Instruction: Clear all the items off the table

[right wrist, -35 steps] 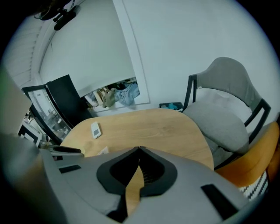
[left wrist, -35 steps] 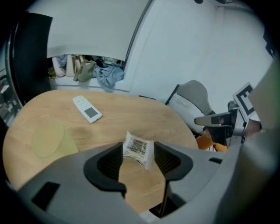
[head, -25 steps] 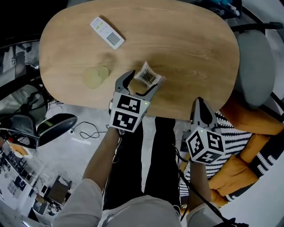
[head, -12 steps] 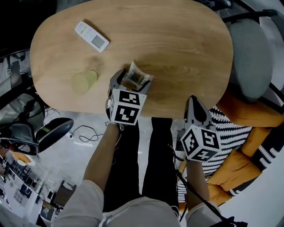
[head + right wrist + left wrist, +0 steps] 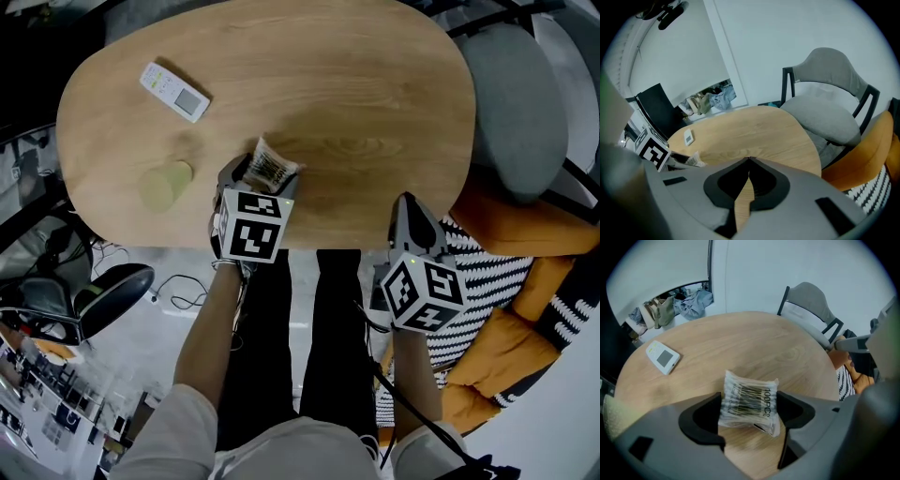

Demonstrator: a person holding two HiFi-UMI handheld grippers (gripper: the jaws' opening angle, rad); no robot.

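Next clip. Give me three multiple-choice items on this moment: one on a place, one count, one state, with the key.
1. Where does the remote lie?
A. On the table, far left in the head view
B. On a shelf
C. In a box

2. How many loose things lie on the table?
A. One
B. Three
C. Five

3. How do the right gripper's jaws stand?
A. Wide apart
B. Together, with nothing held
C. Clamped on the remote

Key:
1 A: the remote sits on the wood near the far left rim.
2 B: the remote, the packet and the pale disc are all that lie there.
3 B: the right gripper view shows the tips meeting with nothing between them.
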